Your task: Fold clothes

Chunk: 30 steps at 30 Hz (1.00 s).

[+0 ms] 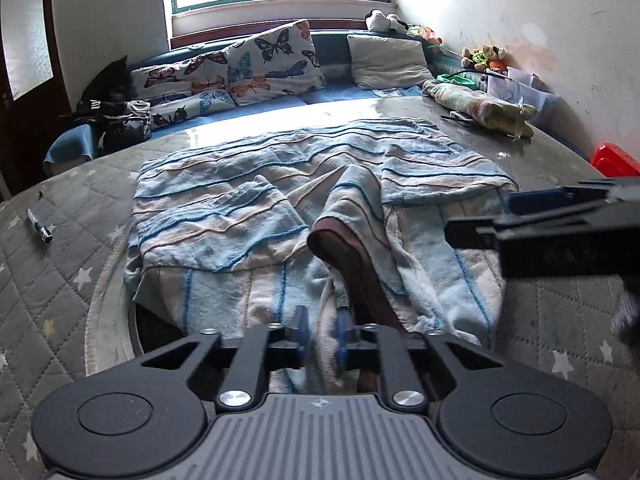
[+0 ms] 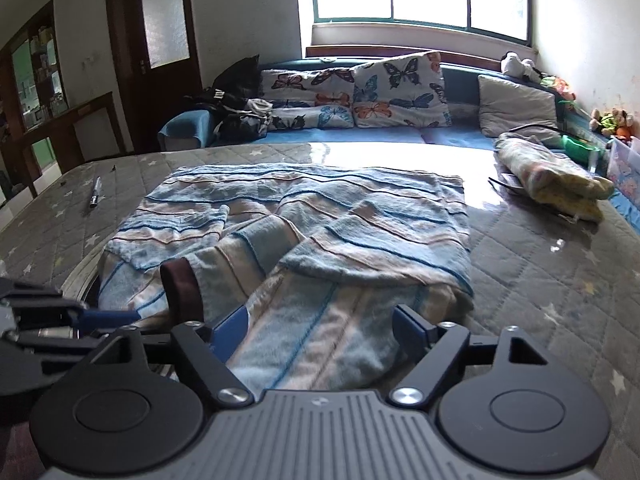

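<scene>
Two hand-held grippers work the near edge of a striped blue-and-cream garment (image 1: 304, 200) spread across a quilted, star-printed bed (image 1: 60, 280), its sleeves already laid inward over the body. The left hand-held gripper (image 1: 320, 338) is clamped on a bunch of the near hem, the cloth pinched between its blue pads, apparently to anchor that edge for the next fold. The right hand-held gripper (image 2: 320, 328) stands with its fingers apart, straddling the hem just beside its partner without gripping; it looks poised to take a second hold so the edge can be lifted evenly. A dark red collar or lining (image 2: 182, 288) pokes up between the two, showing the fabric is rumpled there and may need smoothing. A pen (image 1: 39, 226) lies well apart on the left of the bed, and a rolled blanket (image 2: 552, 176) sits at the far right, both clear of the fold's likely path. Butterfly pillows (image 2: 400, 88) line the sofa beneath the window.
</scene>
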Each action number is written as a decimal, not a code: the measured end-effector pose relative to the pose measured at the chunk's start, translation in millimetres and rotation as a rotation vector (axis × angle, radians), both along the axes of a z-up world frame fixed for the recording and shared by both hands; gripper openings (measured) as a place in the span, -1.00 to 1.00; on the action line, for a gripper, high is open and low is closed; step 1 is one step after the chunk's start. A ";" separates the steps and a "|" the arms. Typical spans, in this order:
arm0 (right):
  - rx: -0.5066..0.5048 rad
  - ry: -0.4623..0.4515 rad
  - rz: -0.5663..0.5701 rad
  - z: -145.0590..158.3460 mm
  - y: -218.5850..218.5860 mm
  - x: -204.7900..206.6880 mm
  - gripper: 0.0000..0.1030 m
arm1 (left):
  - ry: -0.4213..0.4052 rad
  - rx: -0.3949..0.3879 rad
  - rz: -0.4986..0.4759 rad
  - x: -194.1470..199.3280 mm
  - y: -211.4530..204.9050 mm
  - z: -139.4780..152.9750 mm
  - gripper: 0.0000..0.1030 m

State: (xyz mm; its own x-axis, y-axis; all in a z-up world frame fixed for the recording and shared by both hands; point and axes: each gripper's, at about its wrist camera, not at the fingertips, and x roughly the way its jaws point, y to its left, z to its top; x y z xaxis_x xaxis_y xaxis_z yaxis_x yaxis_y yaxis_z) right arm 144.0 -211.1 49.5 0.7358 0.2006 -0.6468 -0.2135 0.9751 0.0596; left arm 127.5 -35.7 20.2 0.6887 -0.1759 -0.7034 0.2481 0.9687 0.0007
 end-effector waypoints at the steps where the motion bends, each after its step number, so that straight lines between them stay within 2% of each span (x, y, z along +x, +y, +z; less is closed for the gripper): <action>1: -0.002 0.004 0.005 -0.5 1.3 4.2 0.37 | -0.001 -0.007 0.008 -0.6 3.2 0.1 -0.83; 7: -0.012 0.015 0.024 -4.0 12.9 30.7 0.13 | -0.008 -0.062 0.068 -10.1 24.6 4.4 -0.88; 15: -0.016 0.041 0.042 -15.5 30.7 64.0 -0.03 | -0.014 -0.092 0.123 -26.5 38.6 6.3 -0.92; 18: -0.070 0.047 0.044 -24.2 36.9 69.5 -0.23 | -0.009 -0.100 0.138 -32.9 43.5 5.9 -0.93; 21: -0.104 0.037 0.055 -26.9 36.6 65.2 -0.48 | -0.006 -0.109 0.157 -38.7 50.1 5.6 -0.93; 23: -0.084 0.028 0.050 -23.3 31.0 57.9 -0.78 | -0.002 -0.115 0.170 -41.8 55.2 5.1 -0.93; 24: -0.077 0.024 0.047 -21.2 28.5 55.3 -0.85 | -0.001 -0.117 0.174 -44.0 57.5 4.7 -0.93; 26: -0.059 0.007 0.029 -16.0 19.8 45.3 -0.94 | 0.001 -0.120 0.181 -48.3 61.2 4.1 -0.93; 30: -0.025 -0.019 -0.012 -5.1 -1.5 22.7 -0.97 | 0.004 -0.123 0.184 -59.1 68.6 3.7 -0.93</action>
